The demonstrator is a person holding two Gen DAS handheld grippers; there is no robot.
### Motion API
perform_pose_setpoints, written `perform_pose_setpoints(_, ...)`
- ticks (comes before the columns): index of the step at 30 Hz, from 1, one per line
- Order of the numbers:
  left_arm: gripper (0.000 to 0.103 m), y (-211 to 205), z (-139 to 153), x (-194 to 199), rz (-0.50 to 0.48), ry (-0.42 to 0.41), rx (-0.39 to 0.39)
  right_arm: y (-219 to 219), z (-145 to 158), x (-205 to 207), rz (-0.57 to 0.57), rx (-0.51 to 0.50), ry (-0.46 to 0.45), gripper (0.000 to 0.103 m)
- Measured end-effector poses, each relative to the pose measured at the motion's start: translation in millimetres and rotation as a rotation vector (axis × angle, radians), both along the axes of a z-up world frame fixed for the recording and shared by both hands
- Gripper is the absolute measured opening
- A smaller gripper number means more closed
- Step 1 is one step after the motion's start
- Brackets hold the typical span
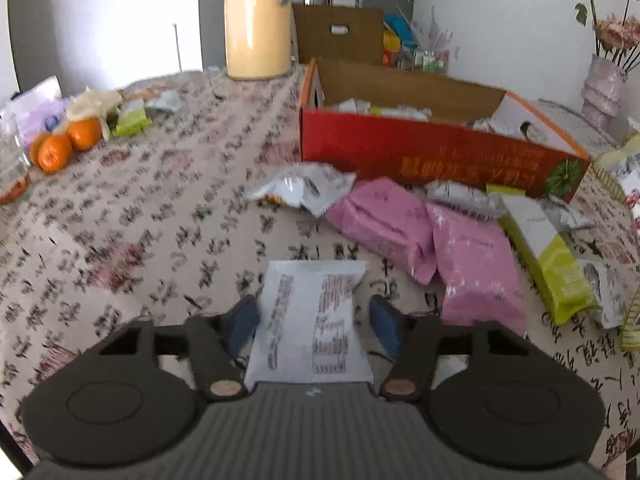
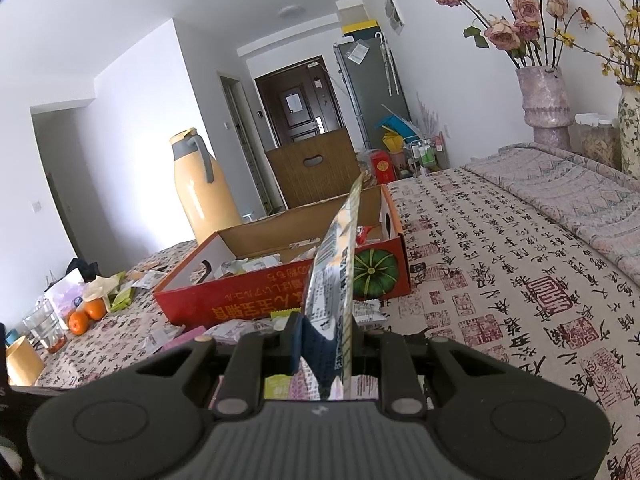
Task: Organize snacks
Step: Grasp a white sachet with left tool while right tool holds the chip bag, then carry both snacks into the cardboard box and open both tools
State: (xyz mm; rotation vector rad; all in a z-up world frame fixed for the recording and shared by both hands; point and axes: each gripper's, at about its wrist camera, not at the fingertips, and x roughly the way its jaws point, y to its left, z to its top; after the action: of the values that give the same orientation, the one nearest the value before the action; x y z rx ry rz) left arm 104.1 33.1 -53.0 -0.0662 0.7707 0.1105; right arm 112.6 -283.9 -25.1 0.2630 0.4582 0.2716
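A flat white snack packet with red print lies on the patterned tablecloth between the blue pads of my left gripper. The jaws stand open; the right pad is clear of the packet and the left pad sits at its edge. My right gripper is shut on a silvery yellow snack packet, held upright on edge in front of the red cardboard box. That open box has several packets inside. Two pink packets, a white crumpled packet and a white-green carton lie before it.
A tall yellow thermos stands behind the box. Oranges, a glass and more wrappers sit at the table's far left. Vases with dried flowers stand at the right, beside a folded cloth.
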Motion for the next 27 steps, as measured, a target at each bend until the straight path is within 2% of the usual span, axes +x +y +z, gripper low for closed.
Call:
perform_pose_setpoints(5, 0.048, -2.5, -1.7, -2.8, -0.001, -0.016, 0.018, 0.3, -0.2, -0.4, 0.001, 0.0, -0.001, 0.019)
perform_pose_setpoints(14, 0.037, -5.6, 4.4, -10.0, -0.035, -0.052, 0.011, 1.1, 0.9, -4.2, 0.009, 0.001, -0.007, 0.019)
perform_pose_setpoints(20, 0.037, -8.2, 16.0, -13.8, -0.043, -0.088, 0.01, 0.1, 3.3, -5.0, 0.012, 0.002, -0.015, 0.019)
perform_pose_setpoints(27, 0.037, -16.0, 42.9, -11.3, -0.07, -0.166, 0.013, 4.5, 10.8, 0.6, 0.027, -0.01, -0.038, 0.019)
